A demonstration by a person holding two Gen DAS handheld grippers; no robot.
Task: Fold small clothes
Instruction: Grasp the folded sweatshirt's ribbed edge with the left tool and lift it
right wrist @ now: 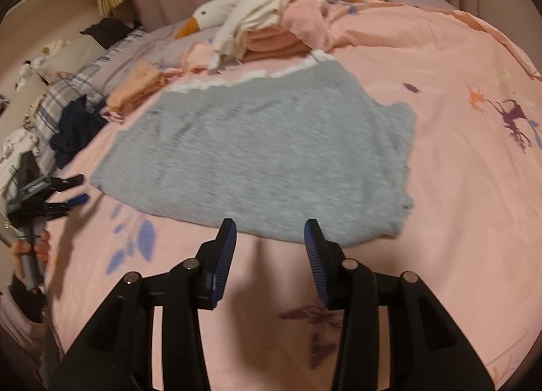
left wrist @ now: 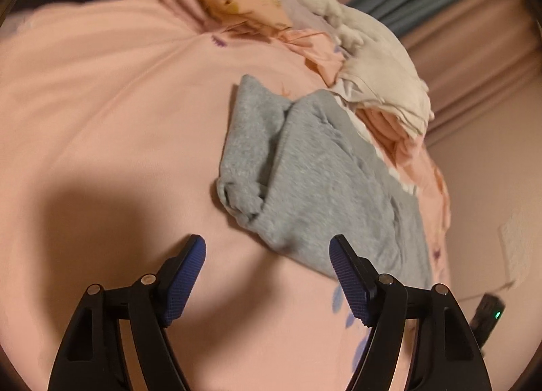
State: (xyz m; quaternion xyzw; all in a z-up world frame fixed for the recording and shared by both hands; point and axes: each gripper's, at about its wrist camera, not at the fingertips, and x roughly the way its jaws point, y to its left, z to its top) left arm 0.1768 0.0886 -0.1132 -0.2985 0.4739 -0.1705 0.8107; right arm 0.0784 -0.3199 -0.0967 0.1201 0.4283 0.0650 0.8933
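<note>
A soft grey knitted garment (right wrist: 257, 157) lies spread on a pale pink printed bedspread (right wrist: 440, 188), its near hem just beyond the tips of the right gripper (right wrist: 270, 232). That gripper hangs over bare bedspread with its blue-padded jaws partly apart and nothing between them. From the left wrist view the same grey garment (left wrist: 315, 181) shows a bunched, rolled sleeve on its left side, and its lower edge runs just past the right-hand finger of the left gripper (left wrist: 267, 247), whose jaws stand wide apart and empty. In the right wrist view the left gripper (right wrist: 64, 191) shows at the bed's left edge, gripped by a person's hand (right wrist: 32, 248).

Open bedspread stretches wide to the left of the garment in the left view and to the right of it in the right view. The far side is crowded: a white plush goose with an orange beak (right wrist: 257, 5) lies over a stack of folded pink and cream clothes (right wrist: 277, 42), touching the garment's white-trimmed far edge. A folded peach cloth (right wrist: 137, 88) carries small print, too blurred to read.
</note>
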